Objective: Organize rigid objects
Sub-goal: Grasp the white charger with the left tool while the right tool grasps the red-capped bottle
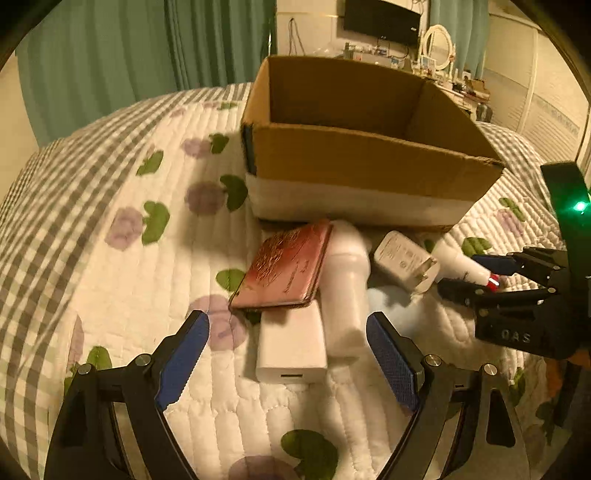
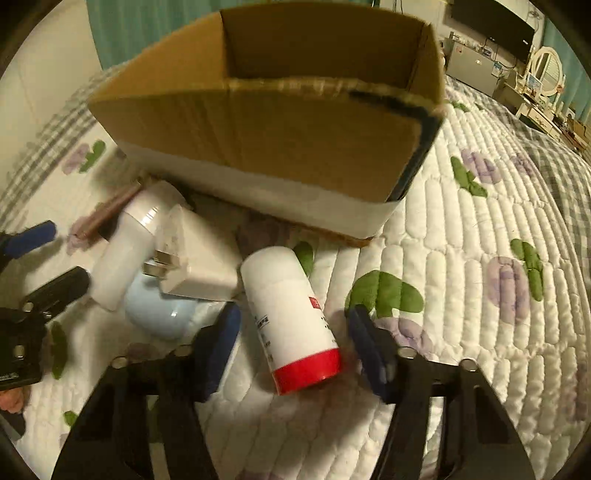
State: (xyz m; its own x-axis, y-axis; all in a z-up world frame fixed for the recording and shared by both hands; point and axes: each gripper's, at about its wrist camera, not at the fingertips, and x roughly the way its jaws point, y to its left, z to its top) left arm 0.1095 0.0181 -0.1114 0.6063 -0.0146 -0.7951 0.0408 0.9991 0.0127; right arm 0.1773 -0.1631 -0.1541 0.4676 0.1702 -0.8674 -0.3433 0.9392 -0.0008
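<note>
Right claw (image 2: 293, 347) wide open, straddling red-capped bottle (image 2: 291, 321) lying at cardboard box's (image 2: 280, 136) 6 o'clock (soft quilt); could roll or squirt out on closing. Left claw (image 1: 288, 354) open, holding nothing.

Place: home bedroom
Bed: covered by quilted floral bedspread (image 1: 110, 229)
Window: hung with green curtains (image 1: 110, 55)
Far wall: wall-mounted television (image 1: 382, 20), dressing table with oval mirror (image 1: 437, 46)

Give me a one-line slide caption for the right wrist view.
Open right gripper straddles a toppled white bottle with a red cap on the quilted bedspread, before an open cardboard box.
</note>
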